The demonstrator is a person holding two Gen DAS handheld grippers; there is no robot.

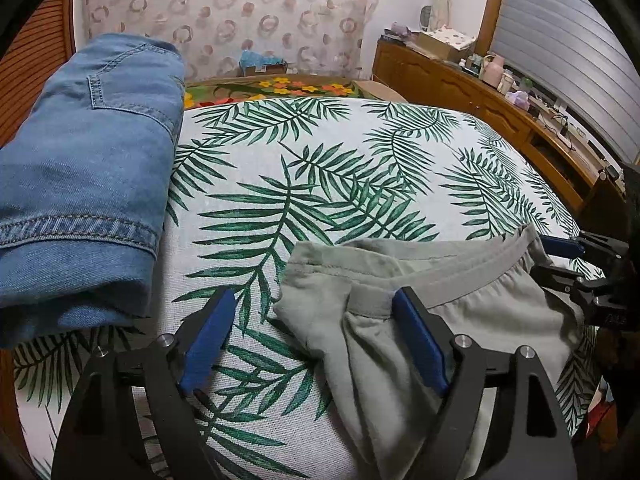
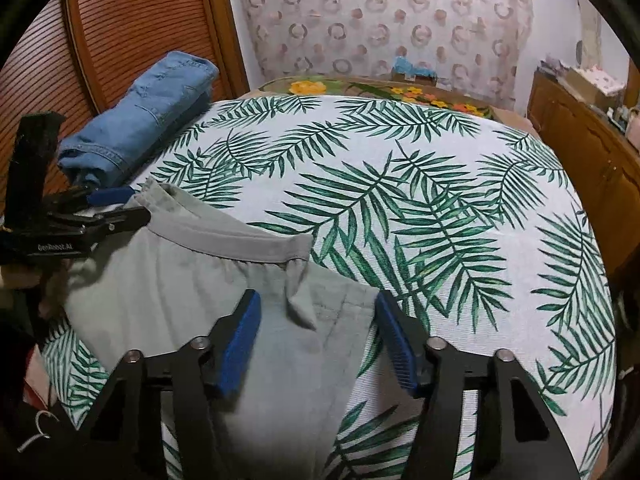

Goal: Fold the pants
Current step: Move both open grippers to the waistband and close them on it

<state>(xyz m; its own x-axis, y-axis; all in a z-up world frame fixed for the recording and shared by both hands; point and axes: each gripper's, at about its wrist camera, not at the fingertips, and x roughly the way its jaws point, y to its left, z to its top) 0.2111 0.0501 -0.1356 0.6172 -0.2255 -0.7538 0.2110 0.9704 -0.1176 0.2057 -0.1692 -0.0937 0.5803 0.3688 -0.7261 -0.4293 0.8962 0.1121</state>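
Grey pants point(image 1: 460, 312) with an elastic waistband lie on the palm-leaf bed cover point(image 1: 320, 168), waistband toward the far side. My left gripper point(image 1: 316, 308) is open at the pants' left waist corner, its right finger point(image 1: 420, 344) over the cloth. My right gripper point(image 2: 316, 312) is open above the right waist corner of the pants point(image 2: 180, 280), straddling a small fold of cloth. The right gripper also shows at the right edge of the left wrist view point(image 1: 560, 260); the left gripper also shows at the left edge of the right wrist view point(image 2: 116, 208).
Folded blue jeans point(image 1: 80, 180) lie at the bed's left edge, also in the right wrist view point(image 2: 140, 120). A wooden slatted door point(image 2: 140, 32) stands behind them. A cluttered wooden sideboard point(image 1: 500, 100) runs along the right. A floral cloth point(image 1: 280, 88) lies at the far end.
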